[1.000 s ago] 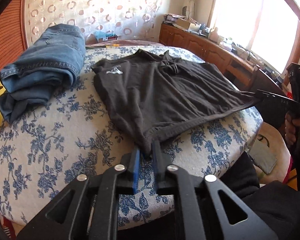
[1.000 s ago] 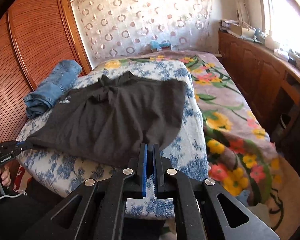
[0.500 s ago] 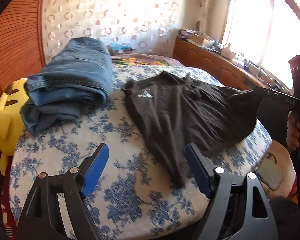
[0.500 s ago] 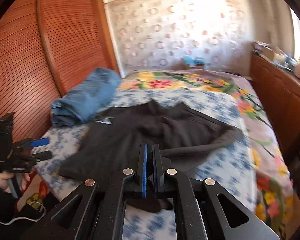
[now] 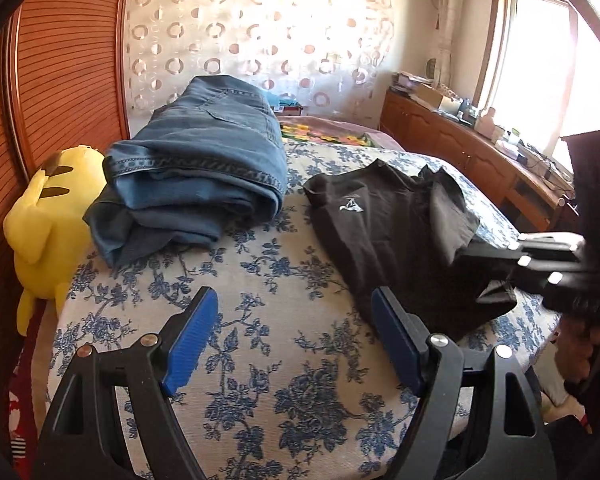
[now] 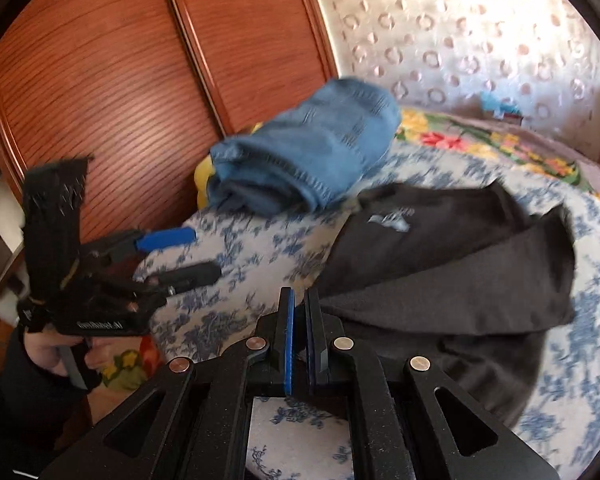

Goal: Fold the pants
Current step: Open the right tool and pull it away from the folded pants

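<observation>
1. The soft black fabric pants (image 5: 396, 236) are lying on the blue-and-white floral bedspread (image 5: 284, 368), partly doubled over, beside a folded stack of blue denim jeans (image 5: 204, 168).
2. The left gripper (image 5: 292, 336) is hovering over the bedspread with its fingers released and spread wide, holding nothing.
3. The right gripper (image 6: 300, 320) is keeping its fingers clenched; they appear to be pinching a black edge of the pants, though blur is making this uncertain.
4. The cloth is looking light, limp and unlikely to slip; it is probably sagging wherever unsupported.
5. Taking hold at the hem corners or waistband edge is looking best for a straight crease.
</observation>
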{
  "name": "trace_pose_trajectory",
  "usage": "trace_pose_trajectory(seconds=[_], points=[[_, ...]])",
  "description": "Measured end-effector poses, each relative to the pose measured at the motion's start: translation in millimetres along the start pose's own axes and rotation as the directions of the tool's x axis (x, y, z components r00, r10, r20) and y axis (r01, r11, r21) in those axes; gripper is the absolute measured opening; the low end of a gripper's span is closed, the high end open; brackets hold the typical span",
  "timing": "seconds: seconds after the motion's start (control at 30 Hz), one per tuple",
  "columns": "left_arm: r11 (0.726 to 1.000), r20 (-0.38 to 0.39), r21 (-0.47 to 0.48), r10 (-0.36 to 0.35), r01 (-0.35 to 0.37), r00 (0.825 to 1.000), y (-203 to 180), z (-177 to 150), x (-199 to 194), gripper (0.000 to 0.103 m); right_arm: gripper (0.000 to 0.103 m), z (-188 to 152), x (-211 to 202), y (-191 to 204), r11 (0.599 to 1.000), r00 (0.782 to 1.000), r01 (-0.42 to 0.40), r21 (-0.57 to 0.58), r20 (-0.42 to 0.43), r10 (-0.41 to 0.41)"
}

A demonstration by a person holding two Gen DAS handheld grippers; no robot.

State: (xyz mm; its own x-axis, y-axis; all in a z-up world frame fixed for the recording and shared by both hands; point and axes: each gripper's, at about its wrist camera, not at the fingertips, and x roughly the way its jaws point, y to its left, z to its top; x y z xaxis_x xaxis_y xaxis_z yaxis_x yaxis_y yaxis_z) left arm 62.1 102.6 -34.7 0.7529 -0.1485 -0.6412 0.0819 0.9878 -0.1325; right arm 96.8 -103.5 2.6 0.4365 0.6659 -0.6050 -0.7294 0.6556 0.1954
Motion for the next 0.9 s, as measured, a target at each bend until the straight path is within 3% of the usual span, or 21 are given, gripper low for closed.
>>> trace_pose_trajectory(seconds=[0.1,0.33,0.53,0.7,0.77,0.9], points=[[1.0,-0.004,-0.003,-0.005,0.005,1.0,0,-1,2,0.08,0.004,-2,14,-10,1.0,0.999,0.009,0.018,-0.038,-0.008],[0.998,-0.013,0.032,-0.048,0.049,0.999,-21,2,11,0.08,0.023,2,-5,-32,0.996,0.997,0.075,0.05,-0.003,-0.075],[0.988,-0.025,0.089,-0.124,0.126,0.992,-54,9,23,0.079,0.029,-5,-32,-73,0.968,0.971,0.23,0.103,0.036,-0.235],[0.977,-0.058,0.132,-0.162,0.168,0.985,-76,13,38,0.068,0.036,-12,-38,-107,0.929,0.937,0.342,0.14,0.016,-0.348],[0.974,-0.078,0.142,-0.166,0.176,0.983,-82,13,45,0.056,0.037,-13,-32,-120,0.919,0.93,0.362,0.158,0.001,-0.367],[0.97,-0.103,0.148,-0.177,0.191,0.979,-87,7,52,0.047,0.037,-10,-11,-140,0.908,0.927,0.374,0.191,-0.036,-0.374]])
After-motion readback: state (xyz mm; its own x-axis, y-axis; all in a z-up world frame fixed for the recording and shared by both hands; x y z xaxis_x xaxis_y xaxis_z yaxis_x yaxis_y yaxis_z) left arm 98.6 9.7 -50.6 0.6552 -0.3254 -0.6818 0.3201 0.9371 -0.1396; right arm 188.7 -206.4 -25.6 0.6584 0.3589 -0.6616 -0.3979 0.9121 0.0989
